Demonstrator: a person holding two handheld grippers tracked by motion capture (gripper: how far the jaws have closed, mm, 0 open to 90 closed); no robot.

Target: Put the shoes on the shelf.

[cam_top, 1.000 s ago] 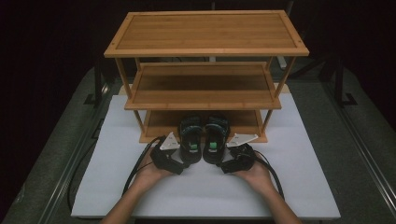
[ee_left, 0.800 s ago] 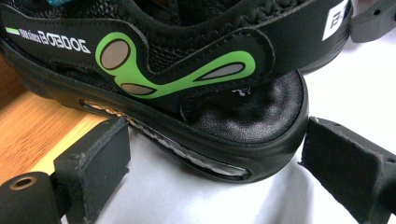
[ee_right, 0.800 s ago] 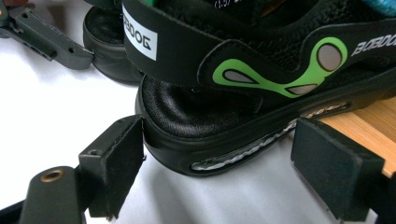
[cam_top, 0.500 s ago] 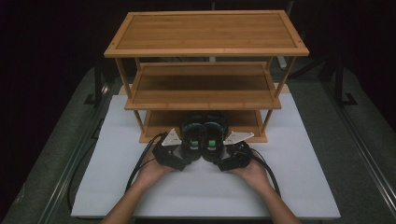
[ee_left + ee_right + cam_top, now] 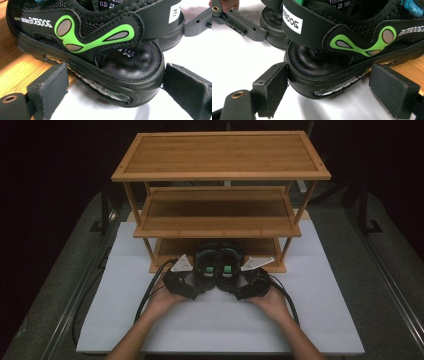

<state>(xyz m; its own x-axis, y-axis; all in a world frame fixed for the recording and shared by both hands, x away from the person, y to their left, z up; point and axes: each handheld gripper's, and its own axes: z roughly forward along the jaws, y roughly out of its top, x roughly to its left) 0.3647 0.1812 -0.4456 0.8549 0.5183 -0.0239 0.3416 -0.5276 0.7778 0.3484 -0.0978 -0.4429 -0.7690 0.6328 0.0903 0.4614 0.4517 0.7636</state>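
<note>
Two black shoes with green marks stand side by side, toes on the bottom board of a bamboo rack [image 5: 220, 227], heels out over the white mat. My left gripper [image 5: 199, 284] is at the left shoe [image 5: 207, 262]. In the left gripper view its jaws [image 5: 115, 82] straddle that shoe's heel [image 5: 130, 62], pads right at the sole without squeezing it. My right gripper [image 5: 236, 287] stands the same way round the right shoe [image 5: 230, 262]; in the right gripper view [image 5: 329, 82] the heel [image 5: 317, 60] sits between its open pads.
The rack has three wooden shelves, the upper two bare; its lowest board [image 5: 15, 67] lies just above the white mat [image 5: 215, 325]. Cables trail from both grippers over the mat. The other gripper's jaw [image 5: 197, 21] shows past the left shoe. Dark table edges flank the mat.
Both hands have crept a little forward toward the rack, so the grippers sit closer round the heels. The shoes have hardly shifted.
</note>
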